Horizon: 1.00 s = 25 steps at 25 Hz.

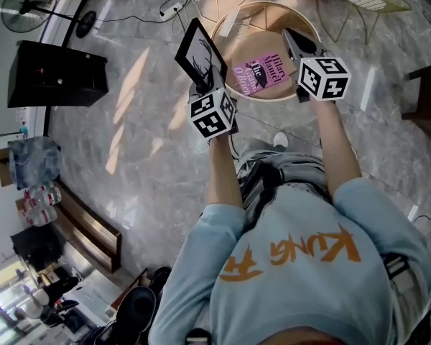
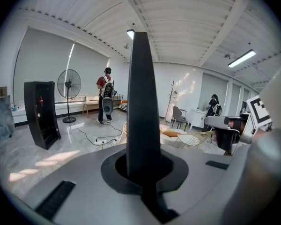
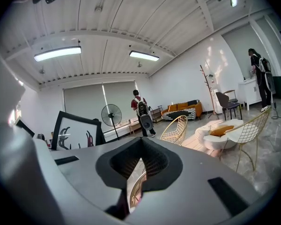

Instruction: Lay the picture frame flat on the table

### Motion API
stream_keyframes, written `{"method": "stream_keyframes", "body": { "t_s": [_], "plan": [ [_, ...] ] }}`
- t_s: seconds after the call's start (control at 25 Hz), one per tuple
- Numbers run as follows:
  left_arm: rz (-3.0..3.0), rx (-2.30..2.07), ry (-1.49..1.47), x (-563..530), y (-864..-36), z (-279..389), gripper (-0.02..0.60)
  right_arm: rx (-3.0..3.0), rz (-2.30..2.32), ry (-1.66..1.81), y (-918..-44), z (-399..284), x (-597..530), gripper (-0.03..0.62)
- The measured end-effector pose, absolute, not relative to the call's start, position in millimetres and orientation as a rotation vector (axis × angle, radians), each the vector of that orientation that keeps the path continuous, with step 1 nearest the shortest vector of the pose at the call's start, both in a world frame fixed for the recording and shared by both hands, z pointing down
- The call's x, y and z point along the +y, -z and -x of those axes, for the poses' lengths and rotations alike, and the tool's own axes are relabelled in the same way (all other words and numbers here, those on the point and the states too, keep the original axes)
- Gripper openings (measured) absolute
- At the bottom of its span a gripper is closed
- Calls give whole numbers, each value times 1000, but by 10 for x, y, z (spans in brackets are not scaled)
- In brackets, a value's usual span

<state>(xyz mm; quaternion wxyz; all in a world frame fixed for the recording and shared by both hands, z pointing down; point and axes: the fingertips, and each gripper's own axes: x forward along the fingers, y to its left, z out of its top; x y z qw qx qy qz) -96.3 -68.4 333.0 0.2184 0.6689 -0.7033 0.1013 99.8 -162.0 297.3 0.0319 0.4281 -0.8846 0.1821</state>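
**Picture frame held off the desk, not laid flat**

Picture frame point(image 1: 199, 49): black border, white sheet with a dark antler-like drawing. It is in the air, tilted, with its face turned up and to the left in the head view. There it stands over the left rim of the round desk point(image 1: 269, 21); contact with the rim cannot be confirmed. It does not lie on the desk top.

Left claw point(image 1: 201, 86): clamped on the frame's lower edge. The left gripper view shows the frame edge-on, a dark upright bar rising from between the pads.

Right claw point(image 1: 294, 40): jaws together at the tips, nothing between them. It hangs over the right part of the desk, well apart from the frame. In the right gripper view the frame appears at the left, upright and leaning slightly.

Desk: round, pale top, golden rim. A pink book point(image 1: 262, 72) lies flat on it, near the front edge.

Surroundings: marbled grey floor; standing fan point(image 1: 29, 4) and black cabinet point(image 1: 54, 74) at far left; a person with a backpack point(image 2: 105, 102) stands across the room by the fan.
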Motion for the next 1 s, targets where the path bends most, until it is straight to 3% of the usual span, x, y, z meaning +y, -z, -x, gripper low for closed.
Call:
{"method": "stream_keyframes", "body": {
  "t_s": [0.28,0.64,1.0],
  "plan": [
    [-1797,-1865,-290,-856,-3739,1094,26,-2683,-1348,-556,-3080,-941,-1838,-4],
    [-1871,-1659,-343,-1834,-4259,881,26,-2524,-1471,-603,-3550,-1105,-2531,-5],
    [-1806,-1501,-456,-2402,-5032,1056,26,-2404,-1459,-678,-4253,-762,-3092,-5]
  ]
}}
